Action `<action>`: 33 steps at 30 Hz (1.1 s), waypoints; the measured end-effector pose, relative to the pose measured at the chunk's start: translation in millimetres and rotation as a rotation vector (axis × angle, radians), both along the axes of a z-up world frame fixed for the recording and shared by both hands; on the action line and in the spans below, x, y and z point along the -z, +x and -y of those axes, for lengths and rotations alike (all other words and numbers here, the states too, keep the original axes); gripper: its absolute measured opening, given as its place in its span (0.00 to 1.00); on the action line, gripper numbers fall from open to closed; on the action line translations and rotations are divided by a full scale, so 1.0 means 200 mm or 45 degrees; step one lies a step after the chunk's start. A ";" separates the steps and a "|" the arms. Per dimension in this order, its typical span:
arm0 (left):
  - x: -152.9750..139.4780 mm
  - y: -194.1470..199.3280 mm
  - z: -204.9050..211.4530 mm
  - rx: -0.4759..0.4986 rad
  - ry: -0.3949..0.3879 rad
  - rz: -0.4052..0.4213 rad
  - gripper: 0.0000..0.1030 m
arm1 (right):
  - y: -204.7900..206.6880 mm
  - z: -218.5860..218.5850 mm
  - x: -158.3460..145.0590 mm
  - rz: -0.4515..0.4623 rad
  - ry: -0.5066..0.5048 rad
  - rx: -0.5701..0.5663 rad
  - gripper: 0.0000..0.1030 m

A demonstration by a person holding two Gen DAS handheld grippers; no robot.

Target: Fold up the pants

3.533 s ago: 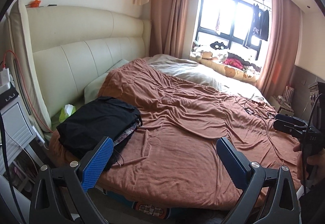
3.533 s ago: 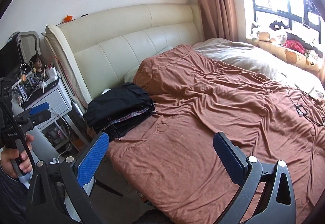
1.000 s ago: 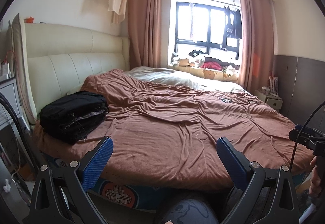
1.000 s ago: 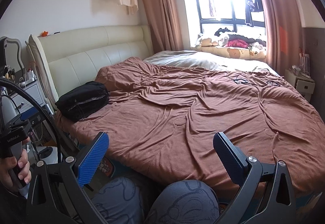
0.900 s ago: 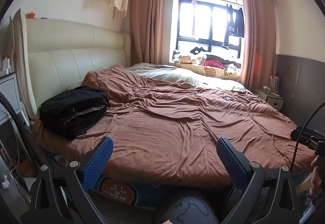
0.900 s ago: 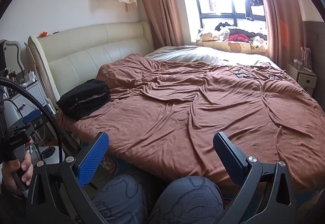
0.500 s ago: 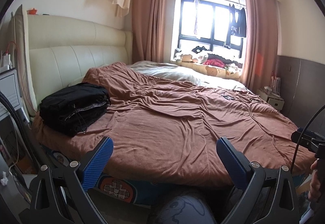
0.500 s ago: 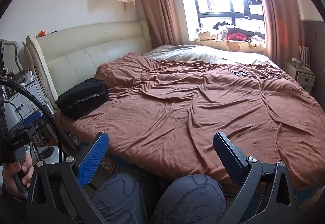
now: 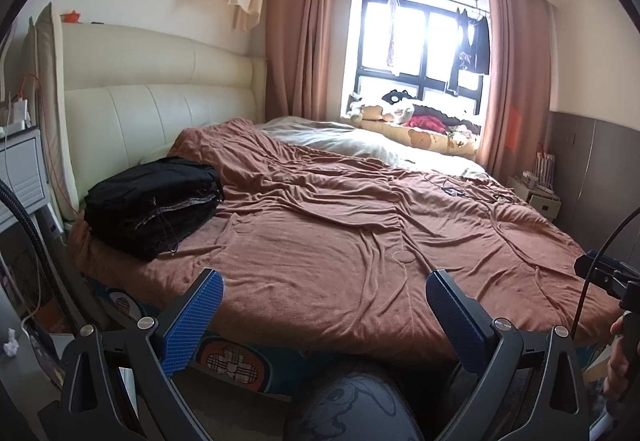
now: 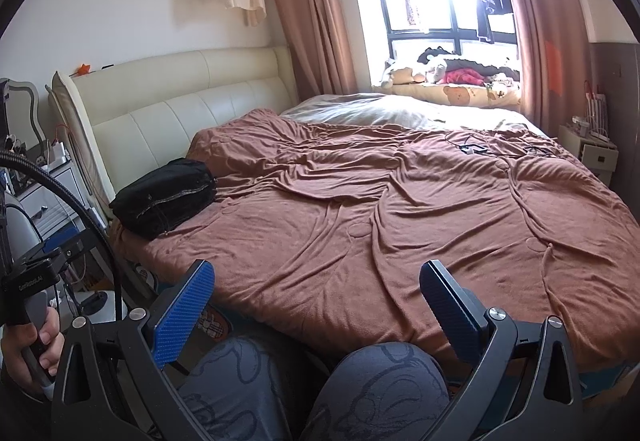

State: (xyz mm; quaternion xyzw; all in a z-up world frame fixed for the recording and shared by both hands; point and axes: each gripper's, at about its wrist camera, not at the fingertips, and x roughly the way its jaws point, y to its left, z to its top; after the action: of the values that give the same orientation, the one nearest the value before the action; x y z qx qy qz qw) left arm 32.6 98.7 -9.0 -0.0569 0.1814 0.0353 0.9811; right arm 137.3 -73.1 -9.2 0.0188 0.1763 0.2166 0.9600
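Observation:
A stack of folded black pants [image 9: 154, 199] lies on the near left corner of the bed, by the headboard; it also shows in the right wrist view [image 10: 166, 195]. My left gripper [image 9: 324, 307] is open and empty, held off the bed's near edge, well short of the stack. My right gripper [image 10: 316, 299] is open and empty, also off the near edge above my knees. The brown blanket [image 9: 360, 233] in front of both grippers is bare and wrinkled.
A cream padded headboard [image 9: 160, 109] stands at the left. A white bedside cabinet [image 10: 48, 193] is at the far left. Cables [image 10: 472, 149] lie on the far blanket. A grey cover [image 10: 380, 111], plush toys [image 10: 440, 75] and a small nightstand [image 10: 592, 151] are at the window side.
Both grippers have drawn back from the bed and dropped lower, so the whole bed and my knees now show. The pants stack has not moved. Both stayed open.

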 end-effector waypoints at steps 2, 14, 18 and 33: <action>0.00 0.00 0.00 0.000 -0.005 0.001 0.99 | 0.00 0.01 0.00 -0.002 0.009 -0.002 1.00; -0.01 -0.05 -0.03 -0.029 -0.007 0.003 0.99 | -0.05 0.00 -0.02 0.014 -0.006 -0.001 1.00; -0.02 -0.07 -0.03 -0.036 0.000 -0.004 0.99 | -0.06 0.00 -0.02 0.022 -0.007 -0.010 1.00; -0.03 -0.11 -0.04 -0.032 0.002 0.004 0.99 | -0.08 -0.02 -0.03 0.014 -0.007 -0.005 1.00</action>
State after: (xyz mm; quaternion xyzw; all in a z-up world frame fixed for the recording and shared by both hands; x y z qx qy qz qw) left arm 10.7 106.5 -2.8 -0.0584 0.1789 0.0475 0.9810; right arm 121.0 -69.2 -2.6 0.0146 0.1717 0.2180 0.9606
